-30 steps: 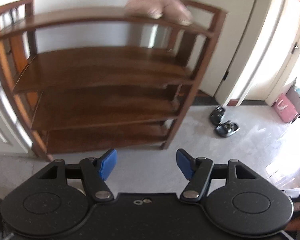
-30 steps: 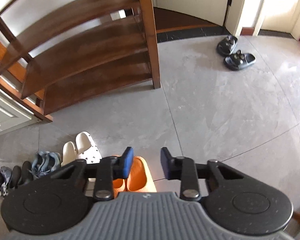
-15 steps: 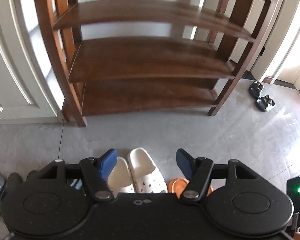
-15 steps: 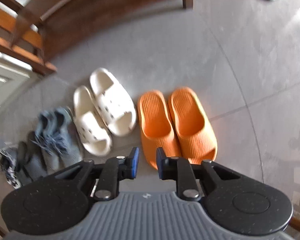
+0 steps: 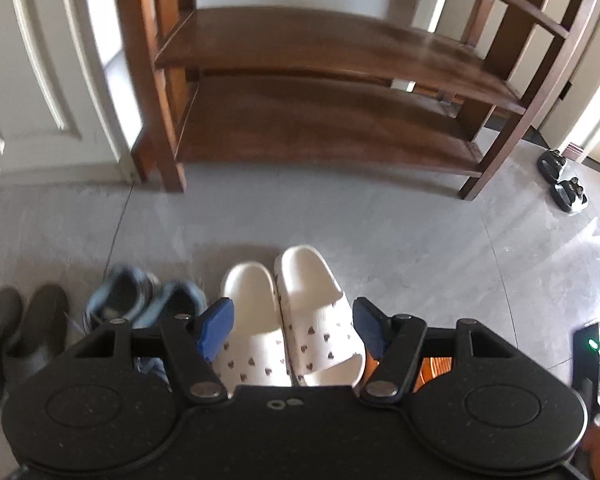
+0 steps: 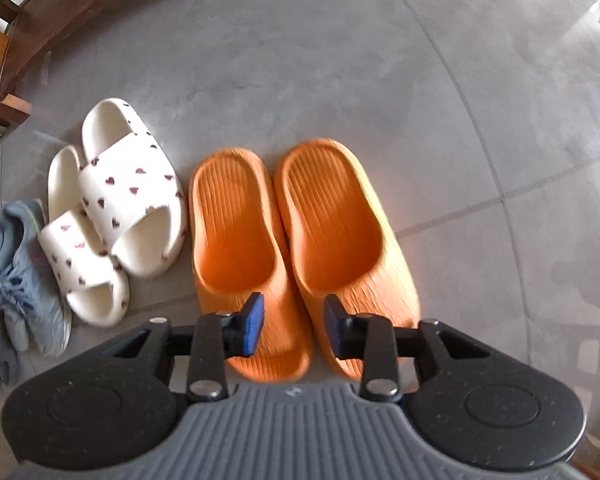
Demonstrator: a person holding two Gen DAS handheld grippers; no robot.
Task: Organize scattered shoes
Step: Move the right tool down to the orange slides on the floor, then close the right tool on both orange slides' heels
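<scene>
Left tool (image 5: 290, 326) gaping wide; right tool (image 6: 292, 322) pointing down, jaws opening.

**Almost nothing to read here**

Scanning both views, and legible writing is scarce. The right gripper (image 6: 292, 322) shows a small raised mark on its grey ribbed housing, looking like a single letter "M". The left gripper (image 5: 292, 324) carries a tiny embossed logo on its black body, too small to make out. The shoes and shelf show no readable lettering.
</scene>
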